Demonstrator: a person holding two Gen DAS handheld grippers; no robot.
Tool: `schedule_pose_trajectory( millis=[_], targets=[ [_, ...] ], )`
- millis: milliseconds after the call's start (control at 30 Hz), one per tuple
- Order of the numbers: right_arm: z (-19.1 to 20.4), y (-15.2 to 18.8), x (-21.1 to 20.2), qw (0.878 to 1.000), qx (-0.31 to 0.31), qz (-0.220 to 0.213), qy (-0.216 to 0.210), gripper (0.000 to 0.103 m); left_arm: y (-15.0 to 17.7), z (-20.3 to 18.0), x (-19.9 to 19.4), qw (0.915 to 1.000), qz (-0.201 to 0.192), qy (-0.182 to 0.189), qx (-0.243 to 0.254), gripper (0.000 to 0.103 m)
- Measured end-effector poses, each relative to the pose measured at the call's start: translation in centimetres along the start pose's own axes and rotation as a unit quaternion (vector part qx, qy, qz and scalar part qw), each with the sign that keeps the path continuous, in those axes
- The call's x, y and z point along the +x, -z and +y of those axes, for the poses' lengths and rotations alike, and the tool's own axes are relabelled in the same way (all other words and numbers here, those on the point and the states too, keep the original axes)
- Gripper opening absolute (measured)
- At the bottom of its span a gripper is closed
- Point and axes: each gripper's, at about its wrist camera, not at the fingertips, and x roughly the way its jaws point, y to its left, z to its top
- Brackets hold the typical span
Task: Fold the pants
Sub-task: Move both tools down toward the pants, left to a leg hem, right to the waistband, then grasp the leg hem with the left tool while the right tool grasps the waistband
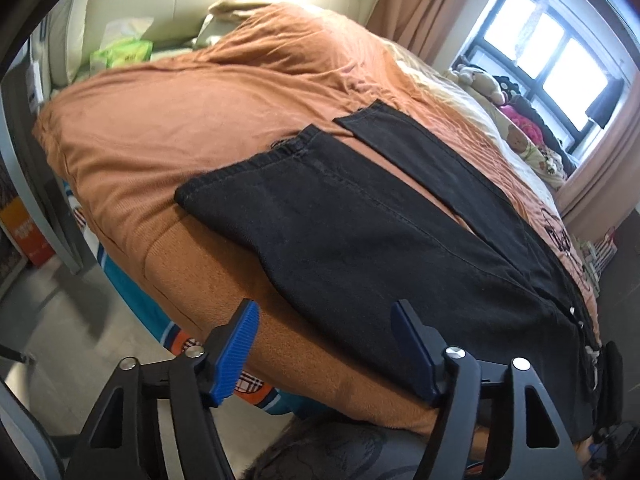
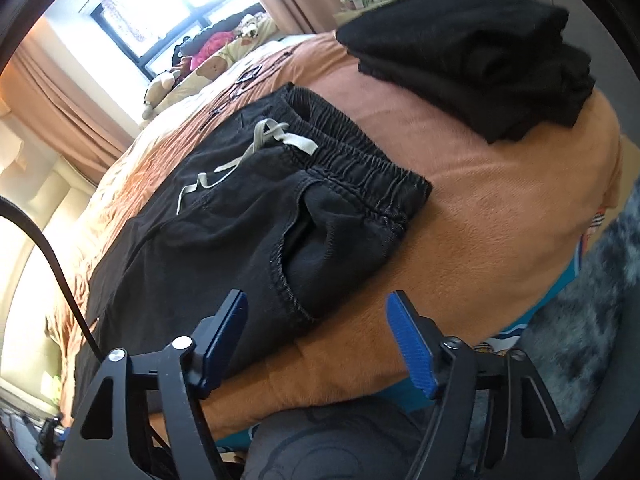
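Between the parted, empty fingers of the left gripper [image 1: 324, 348] lies a leg edge of the black pants [image 1: 360, 232]; the right gripper [image 2: 316, 340], likewise unclenched, nears the pocket side. Spread on the orange blanket [image 1: 160, 128], they look soft, limp: pinch the near side seam.

Home bedroom: bed [image 1: 160, 128], curtained window [image 1: 560, 52]

I find the pants [image 1: 360, 232] laid flat on the bed's blanket [image 1: 160, 128], legs apart, near the front edge. Folded garments [image 2: 472, 68] sit on the blanket beyond the waistband [image 2: 360, 160]. Stuffed toys [image 1: 480, 80] line the window [image 1: 560, 40] side.
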Motion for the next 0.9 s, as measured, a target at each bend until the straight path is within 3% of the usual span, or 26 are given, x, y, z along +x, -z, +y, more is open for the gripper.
schedule_pose_trajectory(
  millis=[467,533,700,767,900],
  targets=[
    [-3.1,-1.9,0.9,0.999,0.051,0.004,0.0,0.07,-3.1,3.8,4.7,0.997,0.016,0.007,-0.076,0.062],
    [-3.3,-2.2,1.2,0.998,0.063,0.001,-0.006,0.07,-3.9,4.1,5.2,0.9966,0.012,-0.004,-0.082,0.052],
    [-4.2,-2.7,1.7,0.996,0.087,-0.011,-0.021,0.07,-5.8,5.1,5.8,0.9946,0.01,-0.021,-0.101,0.013],
    [-4.0,-3.0,2.0,0.995,0.091,-0.014,-0.024,0.069,-6.2,5.2,5.5,0.9943,0.003,-0.021,-0.104,0.008],
    [-4.7,-3.2,2.1,0.994,0.106,-0.015,-0.036,0.058,-6.6,5.1,4.9,0.9943,-0.009,-0.025,-0.103,0.006]
  ],
)
